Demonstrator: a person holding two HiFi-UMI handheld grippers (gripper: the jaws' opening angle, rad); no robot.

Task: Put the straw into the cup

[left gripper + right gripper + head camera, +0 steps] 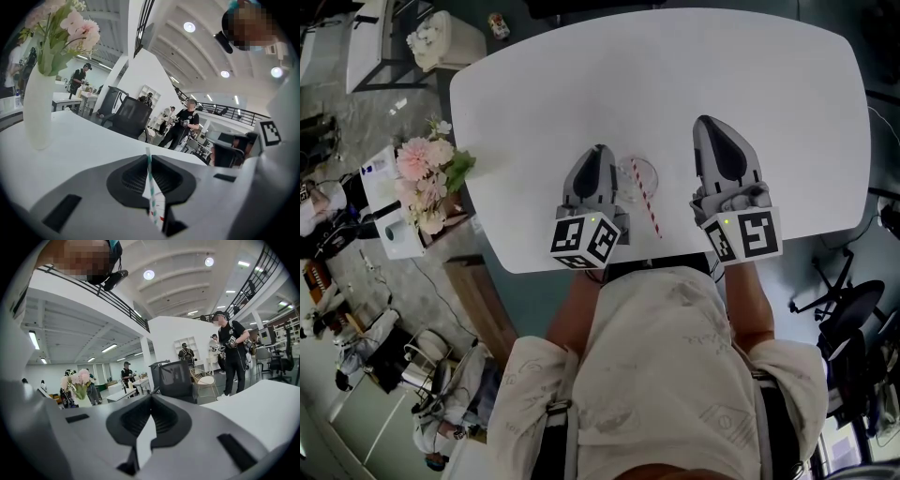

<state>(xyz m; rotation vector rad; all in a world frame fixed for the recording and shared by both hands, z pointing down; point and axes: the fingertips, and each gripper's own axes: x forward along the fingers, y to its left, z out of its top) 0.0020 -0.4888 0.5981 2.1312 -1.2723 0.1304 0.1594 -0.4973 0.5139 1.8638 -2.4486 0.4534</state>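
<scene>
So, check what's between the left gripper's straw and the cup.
Nothing visible stands between. The left gripper grips the green-striped straw; the clear cup is close beside it, with a red-striped straw by it.

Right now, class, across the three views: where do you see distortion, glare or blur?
Head view: soft, even light, barely any shadow on the white table. Left gripper view: fisheye bending, black corners, ceiling lamps flaring. Right gripper view: same fisheye; the near fingers look soft.
</scene>
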